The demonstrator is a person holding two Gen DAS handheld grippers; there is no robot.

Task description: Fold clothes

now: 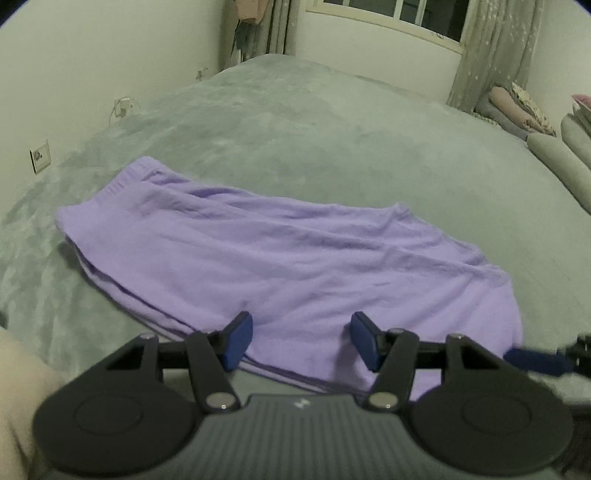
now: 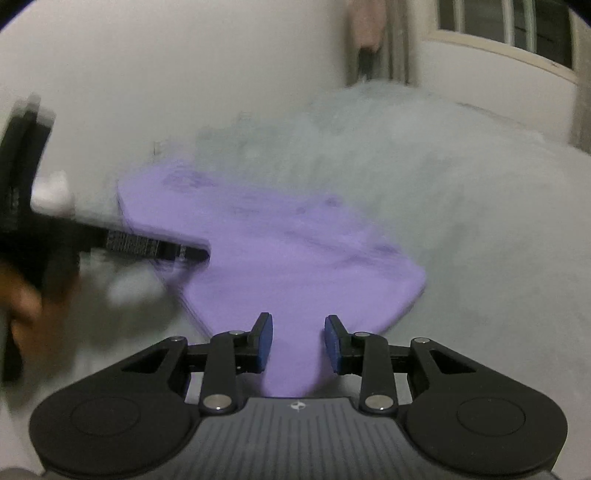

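Purple garment [image 1: 280, 266] lying flat mid-frame, layers stacked, on grey bed [image 1: 332, 147]. Left gripper [image 1: 301, 341] wide open, right gripper [image 2: 298, 341] open, both empty. Pinch edges evenly, lift gently.

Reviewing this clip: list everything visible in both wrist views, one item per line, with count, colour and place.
purple garment: one, lilac, lying partly folded on the bed.
bed cover: one, grey-green, spread under the garment.
pillows: a few, grey, at the bed's right edge.
folded bedding: a pile, pinkish and patterned, by the curtain.
curtain: one, beige, right of the window.
window: one, white frame, on the back wall.
wall socket: one, white, on the left wall.
left gripper: black with blue pads, open over the garment's near edge.
right gripper: same colours, open over the garment.
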